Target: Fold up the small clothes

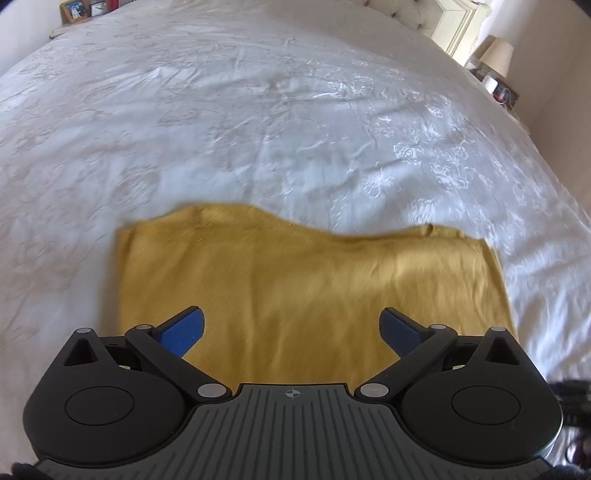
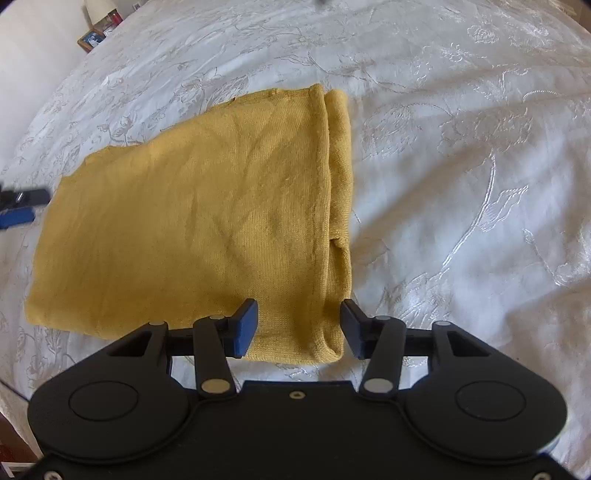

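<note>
Here, a mustard-yellow knit garment lies folded flat on a white embroidered bedspread, its doubled right edge showing two stacked layers and its far edge wavy. In the right wrist view the right gripper hangs over the garment's near right corner, jaws parted about halfway, the corner lying between the blue pads with neither pad pressing the cloth. Off the garment's left edge the tips of the left gripper peek in, apart from the fabric. In the left wrist view that left gripper stands with jaws spread wide over the garment, holding nothing. Beyond the garment's far edge and to its right, bare bedspread stretches wide. Farther off, picture frames and a lamp flank the bed.
</note>
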A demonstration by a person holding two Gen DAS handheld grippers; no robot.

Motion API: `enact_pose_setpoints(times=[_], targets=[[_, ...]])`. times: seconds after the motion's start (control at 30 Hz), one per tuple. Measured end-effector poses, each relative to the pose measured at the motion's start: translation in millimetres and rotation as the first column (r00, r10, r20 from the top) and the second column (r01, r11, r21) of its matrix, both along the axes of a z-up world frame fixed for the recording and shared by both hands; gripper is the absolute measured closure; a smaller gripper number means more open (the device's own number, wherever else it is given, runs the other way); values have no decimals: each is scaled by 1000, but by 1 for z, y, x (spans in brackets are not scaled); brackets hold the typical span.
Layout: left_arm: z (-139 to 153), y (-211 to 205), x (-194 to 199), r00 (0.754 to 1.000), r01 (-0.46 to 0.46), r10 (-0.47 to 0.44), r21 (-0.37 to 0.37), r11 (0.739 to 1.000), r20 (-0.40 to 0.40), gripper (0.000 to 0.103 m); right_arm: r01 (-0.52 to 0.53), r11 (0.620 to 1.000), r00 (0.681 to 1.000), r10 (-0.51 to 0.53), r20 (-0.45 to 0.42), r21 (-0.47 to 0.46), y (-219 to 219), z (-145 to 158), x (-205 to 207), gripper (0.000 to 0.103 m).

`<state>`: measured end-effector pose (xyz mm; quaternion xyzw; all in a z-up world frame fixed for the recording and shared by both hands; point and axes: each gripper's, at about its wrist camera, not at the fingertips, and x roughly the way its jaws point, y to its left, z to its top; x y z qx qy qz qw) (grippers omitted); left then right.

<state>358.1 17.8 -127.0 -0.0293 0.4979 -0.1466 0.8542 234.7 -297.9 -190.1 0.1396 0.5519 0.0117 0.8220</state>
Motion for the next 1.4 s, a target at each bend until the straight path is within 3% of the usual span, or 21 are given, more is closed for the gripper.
enact_pose_setpoints(times=[0.4,0.63,0.77,0.9,0.97,1.0,1.03,1.2,1.4], targets=[[-62,-49,69,997,33,-21,161,986,-75,0,11,1000,999,-10,-48,22,-6,-16,1,45],[-62,-52,98,996,58,-43,189,980,-80,0,11,999,998,-9,-56,33,-7,-19,2,44],[-43,-42,106,999,30,-25,158,987,-28,0,12,999,999,-10,-53,34,-8,-18,2,44],[-17,-19,95,999,13,-16,102,995,31,0,45,999,999,-45,-15,6,-15,-6,0,38],[-8,-7,83,999,11,-15,86,996,50,0,76,997,997,-75,18,-19,-19,2,1,24],[-5,-1,76,998,7,-11,80,997,54,0,88,996,995,-87,39,-27,-21,7,3,9],[-3,4,69,998,0,-5,77,997,55,0,98,995,993,-96,64,-32,-23,12,6,1],[-10,30,36,998,-56,55,91,994,19,0,70,996,988,-62,139,-51,-15,25,36,1],[-22,43,23,996,-90,92,97,991,-15,0,-113,994,972,111,207,-3,31,27,90,1]])
